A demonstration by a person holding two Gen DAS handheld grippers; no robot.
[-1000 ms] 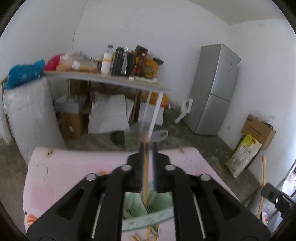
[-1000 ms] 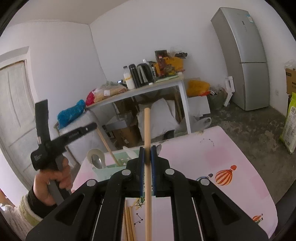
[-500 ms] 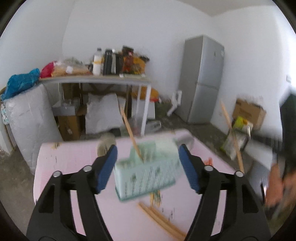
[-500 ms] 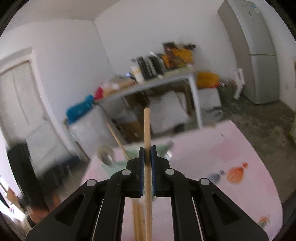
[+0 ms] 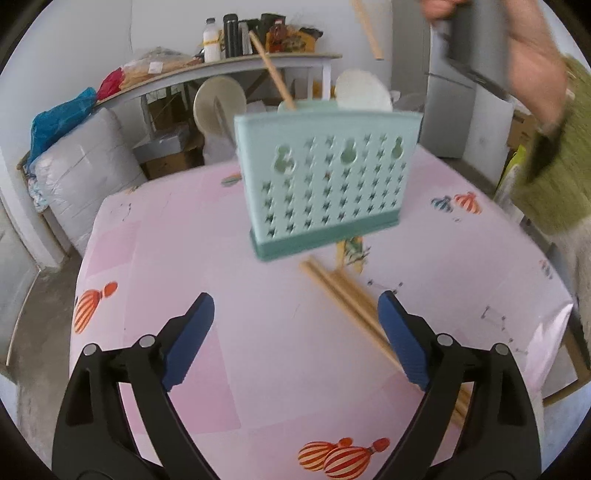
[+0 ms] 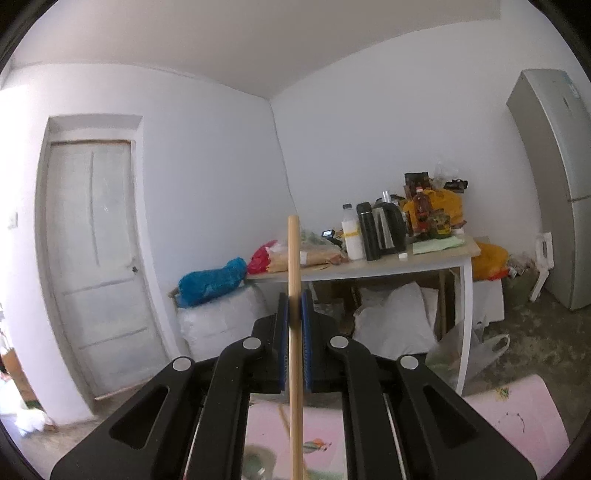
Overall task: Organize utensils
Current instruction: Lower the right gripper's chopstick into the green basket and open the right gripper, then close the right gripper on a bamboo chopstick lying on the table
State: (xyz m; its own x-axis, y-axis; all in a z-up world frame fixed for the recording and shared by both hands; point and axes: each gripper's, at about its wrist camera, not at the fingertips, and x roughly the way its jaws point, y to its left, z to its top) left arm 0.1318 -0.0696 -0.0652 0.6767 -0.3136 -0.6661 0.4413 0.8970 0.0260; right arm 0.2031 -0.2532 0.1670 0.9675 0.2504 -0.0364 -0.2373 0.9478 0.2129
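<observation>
A mint-green perforated utensil holder (image 5: 325, 184) stands on the pink tablecloth (image 5: 221, 258). One wooden chopstick (image 5: 273, 74) leans out of it, beside two pale spoons (image 5: 219, 107). A few more chopsticks (image 5: 351, 306) lie on the cloth just in front of the holder. My left gripper (image 5: 295, 301) hovers over the cloth short of the holder. Its jaws are opening wide, with nothing pressed between the blue pads. My right gripper (image 6: 294, 302) is shut on a wooden chopstick (image 6: 294, 258) and holds it upright. In the left wrist view that chopstick (image 5: 369, 29) shows above the holder.
A person's hand and green sleeve (image 5: 546, 147) are at the upper right. Behind stands a side table (image 6: 369, 266) with bottles and a kettle. White sacks (image 5: 81, 173) lie at the left, a grey fridge (image 6: 554, 184) at the right, a door (image 6: 92, 258) far left.
My left gripper let go of its chopstick, which now stands in the holder, then opened wide and sank towards the cloth. My right gripper swung up level with its chopstick.
</observation>
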